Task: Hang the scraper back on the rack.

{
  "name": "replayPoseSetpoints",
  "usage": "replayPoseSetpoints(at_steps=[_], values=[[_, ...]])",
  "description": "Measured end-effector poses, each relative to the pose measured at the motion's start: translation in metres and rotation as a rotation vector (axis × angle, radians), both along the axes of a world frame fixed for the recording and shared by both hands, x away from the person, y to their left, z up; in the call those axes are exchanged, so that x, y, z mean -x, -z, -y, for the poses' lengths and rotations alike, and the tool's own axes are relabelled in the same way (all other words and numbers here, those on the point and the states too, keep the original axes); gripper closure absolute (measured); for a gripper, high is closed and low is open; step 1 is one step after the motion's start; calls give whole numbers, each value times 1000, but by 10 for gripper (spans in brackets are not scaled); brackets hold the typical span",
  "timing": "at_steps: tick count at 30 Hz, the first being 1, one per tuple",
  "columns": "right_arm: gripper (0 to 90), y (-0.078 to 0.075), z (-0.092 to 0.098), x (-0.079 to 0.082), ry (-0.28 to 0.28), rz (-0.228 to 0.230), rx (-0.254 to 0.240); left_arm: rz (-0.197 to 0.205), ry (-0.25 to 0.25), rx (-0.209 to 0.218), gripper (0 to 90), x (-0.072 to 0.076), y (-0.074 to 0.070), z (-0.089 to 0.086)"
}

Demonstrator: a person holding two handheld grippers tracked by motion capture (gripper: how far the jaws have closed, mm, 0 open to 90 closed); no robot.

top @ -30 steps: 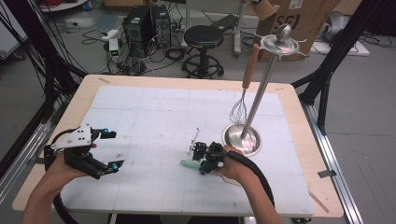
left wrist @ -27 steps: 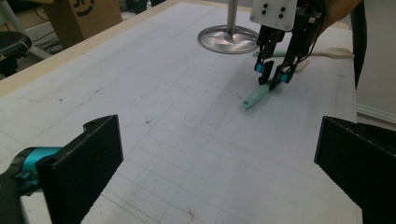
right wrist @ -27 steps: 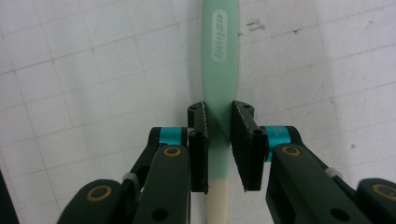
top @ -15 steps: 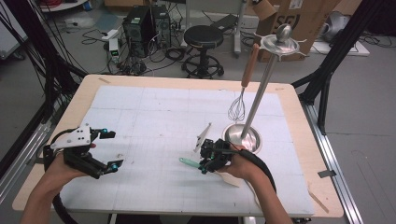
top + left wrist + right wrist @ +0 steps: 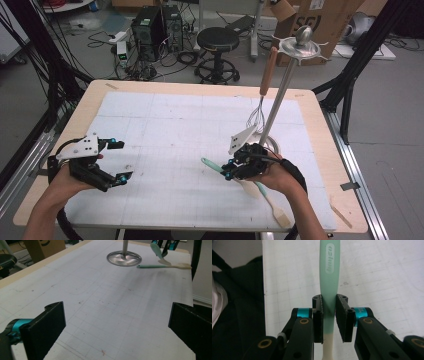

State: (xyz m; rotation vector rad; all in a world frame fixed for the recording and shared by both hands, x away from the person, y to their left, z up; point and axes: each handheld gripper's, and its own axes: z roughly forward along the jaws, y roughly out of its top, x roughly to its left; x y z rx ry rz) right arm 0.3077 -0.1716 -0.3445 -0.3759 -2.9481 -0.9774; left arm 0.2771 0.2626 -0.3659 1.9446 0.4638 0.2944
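Spatula is now clamped in the right gripper, jaws closed on the handle right where mint silicone meets the pale wood. A sec ago the right hand was low beside the stand base w/ the spatula flat on the tabletop; half a sec ago the gripper's grey plate had begun tipping up. Now, in the high view, the right gripper has rolled over further, plate tilted toward the stand, and the mint end sticks out to its left while the wooden end trails back toward the tabletop's near edge. From the left gripper view the mint blade looks lifted at the far end, by the other hand; a second spatula lies flat next to it, near the stand's round base.

Left gripper: no change, jaws wide open, nothing between them, parked over the white mat at the left side, well apart from the action.

What it means: grasp looks made, pick-up seems under way. Likely target is the hanging stand, where a whisk already hangs from the top disc. Handle end has to get up there next, prob. needs a re-orient, can't tell if there's a free hook from here. Grip sits mid-handle, so the tool could pivot if jolted.
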Motion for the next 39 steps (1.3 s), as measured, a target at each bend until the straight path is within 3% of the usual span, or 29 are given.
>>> replayPoseSetpoints(at_steps=[6, 19, 39], values=[[770, -14, 21, 4, 8, 17, -67, -3, -3, -10, 17, 0, 1, 0], [769, -44, 65, 13, 41, 52, -155, -7, 1, -20, 17, -1, 2, 1], [768, -94, 152, 23, 178, 137, -276, -15, -1, -32, 17, -4, 5, 2]])
